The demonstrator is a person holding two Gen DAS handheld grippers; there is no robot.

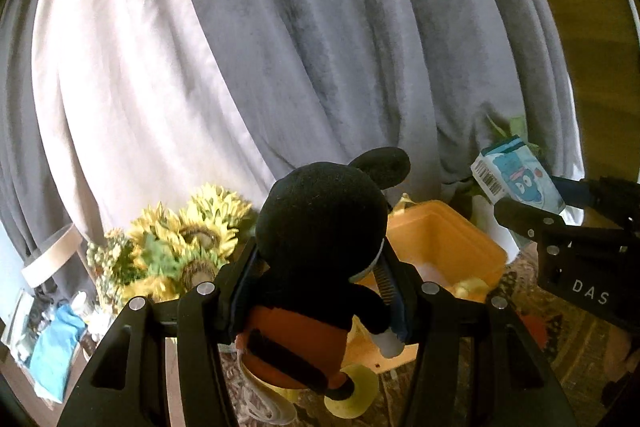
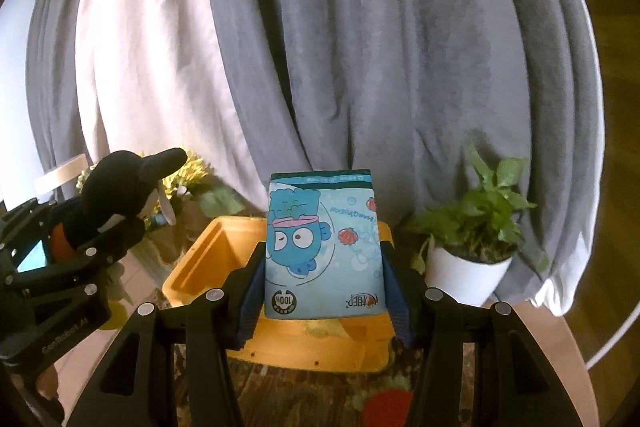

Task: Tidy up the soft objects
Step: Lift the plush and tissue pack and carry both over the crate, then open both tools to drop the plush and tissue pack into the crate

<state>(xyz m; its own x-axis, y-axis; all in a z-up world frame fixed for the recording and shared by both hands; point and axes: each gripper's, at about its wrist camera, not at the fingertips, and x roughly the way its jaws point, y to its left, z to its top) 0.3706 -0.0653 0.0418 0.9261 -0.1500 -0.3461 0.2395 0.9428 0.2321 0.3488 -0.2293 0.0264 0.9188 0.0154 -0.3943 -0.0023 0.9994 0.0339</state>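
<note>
Your left gripper (image 1: 316,291) pinches the black mouse plush toy (image 1: 320,239) between its pads, raised beside the yellow bin (image 1: 448,239). Your right gripper (image 2: 324,291) clamps the blue cartoon tissue pack (image 2: 322,247) upright above the same bin, near the potted plant (image 2: 476,227).

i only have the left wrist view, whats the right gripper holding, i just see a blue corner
Observer: A blue tissue pack with a cartoon fish, clamped between the right gripper's fingers.
Operator: is it upright
Observer: It stands on end, but its print reads upside down.
Operator: where is it relative to the bin
Observer: In the right wrist view it sits in front of the yellow bin, whose open top shows behind and below it.
Operator: anything right of the bin
Observer: A potted plant in a white pot.
</note>
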